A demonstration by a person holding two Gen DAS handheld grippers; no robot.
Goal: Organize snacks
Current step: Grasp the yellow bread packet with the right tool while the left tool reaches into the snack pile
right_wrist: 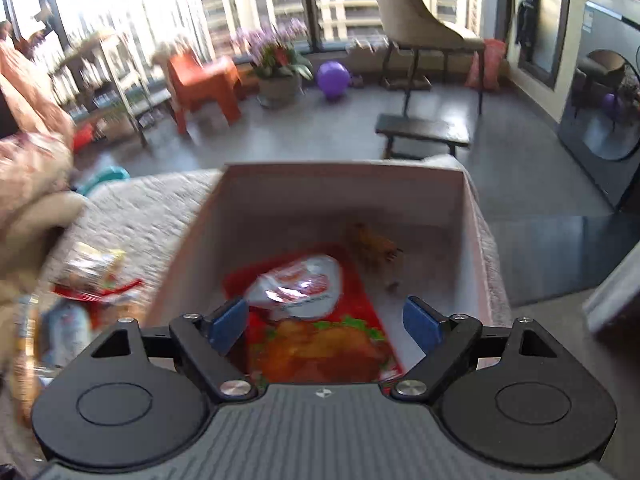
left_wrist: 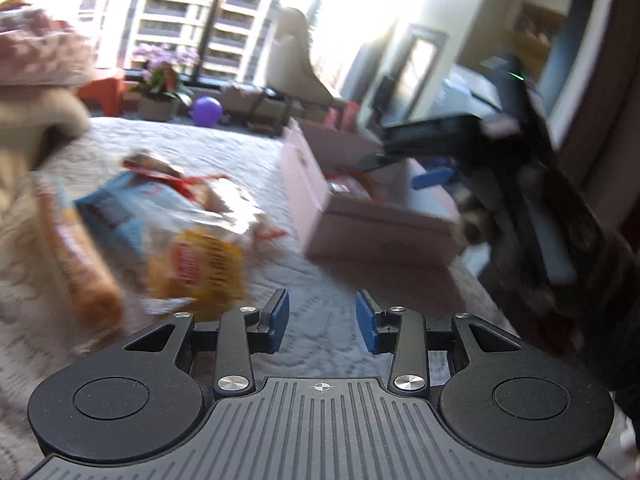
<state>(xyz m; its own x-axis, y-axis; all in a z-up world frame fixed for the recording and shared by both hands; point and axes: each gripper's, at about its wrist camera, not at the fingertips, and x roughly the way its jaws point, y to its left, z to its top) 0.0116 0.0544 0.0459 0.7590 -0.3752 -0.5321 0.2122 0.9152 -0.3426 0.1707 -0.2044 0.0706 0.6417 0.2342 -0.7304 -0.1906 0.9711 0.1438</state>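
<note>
Two grippers hover over a quilted bed cover (left_wrist: pixel 224 148). Nothing sits between the blue pads of the left gripper (left_wrist: pixel 322 316), whose jaws stand narrowly apart above bare quilt. At its ten o'clock lies a blurred heap of snack packets (left_wrist: pixel 160 236), a yellow bag (left_wrist: pixel 208 268) nearest; their long axes cannot be told through the blur. At one o'clock sits the pink box (left_wrist: pixel 384 224). The right gripper (right_wrist: pixel 324 324) hangs above that pink box (right_wrist: pixel 472 216), jaws wide and empty. Inside lies a red packet (right_wrist: pixel 360 300), long axis running twelve to six, a white pouch (right_wrist: pixel 296 288) resting on its far end.
</note>
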